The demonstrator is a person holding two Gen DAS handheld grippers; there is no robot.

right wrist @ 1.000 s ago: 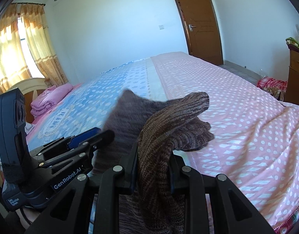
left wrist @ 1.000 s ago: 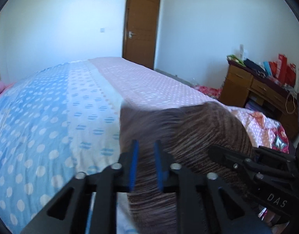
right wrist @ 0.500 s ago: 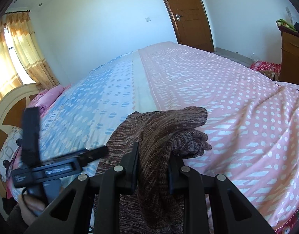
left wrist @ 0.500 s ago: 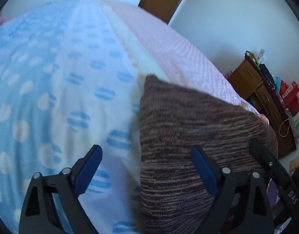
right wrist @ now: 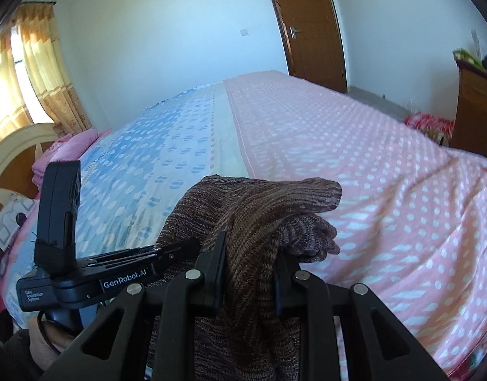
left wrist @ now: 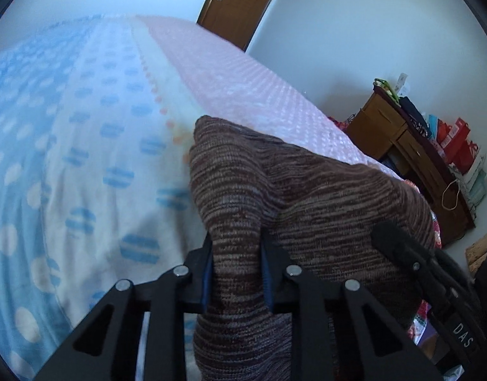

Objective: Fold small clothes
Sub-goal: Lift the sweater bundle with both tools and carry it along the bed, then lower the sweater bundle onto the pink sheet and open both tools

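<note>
Bedspread (right wrist: pixel 354 146) fills mid-frame: pink with white dots at right, blue with pale dots at left, a cream strip between. Brown door (right wrist: pixel 310 28) at top centre, light switch (right wrist: pixel 244 32) left of it on the white wall. Yellow curtain (right wrist: pixel 37 73) upper left. Pink pillow (right wrist: pixel 69 146) at left edge. Wooden dresser (left wrist: pixel 411 158) at right, cluttered with bags (left wrist: pixel 456 139).

From my feed it's a bedroom w/ plain white walls (right wrist: pixel 167 47) and a brown wooden door (right wrist: pixel 310 25) in the far corner. Big bed takes up most of the view, bedspread (right wrist: pixel 354 146) half pink w/ white dots, half blue. Cream headboard (right wrist: pixel 8 155) on the left w/ pink folded blankets (right wrist: pixel 69 149) by it. Sunlit yellow curtains (right wrist: pixel 37 73) behind. Wooden dresser (left wrist: pixel 402 146) on the right, piled w/ red bags (left wrist: pixel 456 139) & clutter.
</note>
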